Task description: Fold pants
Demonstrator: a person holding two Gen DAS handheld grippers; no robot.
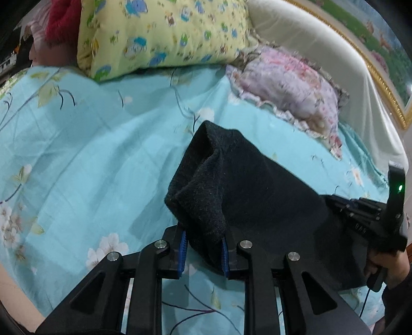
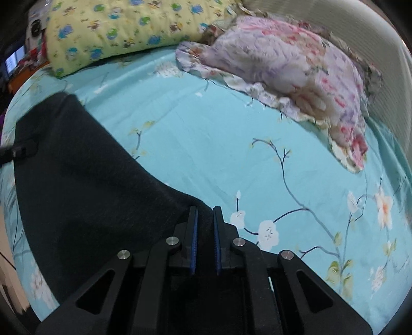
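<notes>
Matte black plastic left gripper (image 1: 203, 253) with blue ribbed pads (image 1: 182, 253) lining its jaws, silver round pivot screws and triangular cut-outs in the linkage arms. The identical black right gripper (image 2: 205, 241) carries a small green indicator light and a thin black cable; a bare-skinned hand (image 1: 394, 270) wraps its handle.

pants (image 1: 257, 185): lower edge runs behind the left gripper (image 1: 203, 247); whether the pads press the cloth or merely flank it is unclear.
right gripper (image 1: 360, 219): in the left wrist view its fingertips are buried in dark cloth.
red fabric (image 1: 61, 20): cut off at the top edge, kind unclear.
floral pillow (image 2: 291, 67): print smeared by blur.
bedsheet (image 2: 206, 144): far left edge lost in shadow.
</notes>
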